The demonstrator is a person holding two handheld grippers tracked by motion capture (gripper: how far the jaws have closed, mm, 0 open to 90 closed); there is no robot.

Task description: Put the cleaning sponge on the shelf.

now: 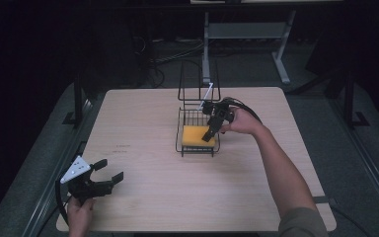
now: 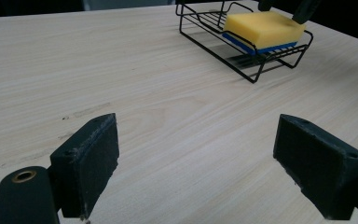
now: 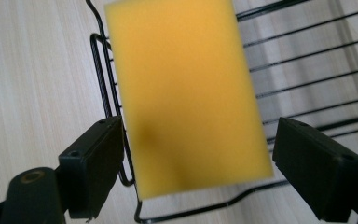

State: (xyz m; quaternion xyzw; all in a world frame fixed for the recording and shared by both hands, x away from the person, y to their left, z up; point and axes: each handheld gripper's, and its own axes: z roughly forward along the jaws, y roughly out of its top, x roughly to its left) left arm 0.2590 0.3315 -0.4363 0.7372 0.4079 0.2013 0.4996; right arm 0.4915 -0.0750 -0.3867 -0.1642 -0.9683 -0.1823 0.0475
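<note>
Sponge in rack, right gripper poised over it.
I find the yellow sponge (image 1: 198,136) lying in the wire rack (image 1: 196,148) mid-table; my right gripper (image 1: 210,132) straddles it, jaws spread. My left gripper (image 1: 107,172) idles spread near the front-left corner.

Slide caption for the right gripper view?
Open right hand-held gripper poised over yellow sponge lying in black wire rack.

Right gripper (image 1: 211,132): arm stretched forward, forearm bare, hand (image 1: 242,121) clasped round the body from the right, jaws angled steeply down and spread wide.

Left gripper (image 1: 109,170): held low and near the body, hand (image 1: 80,213) behind it, jaws level, pointing forward-right, parted wide, nothing between them.
</note>
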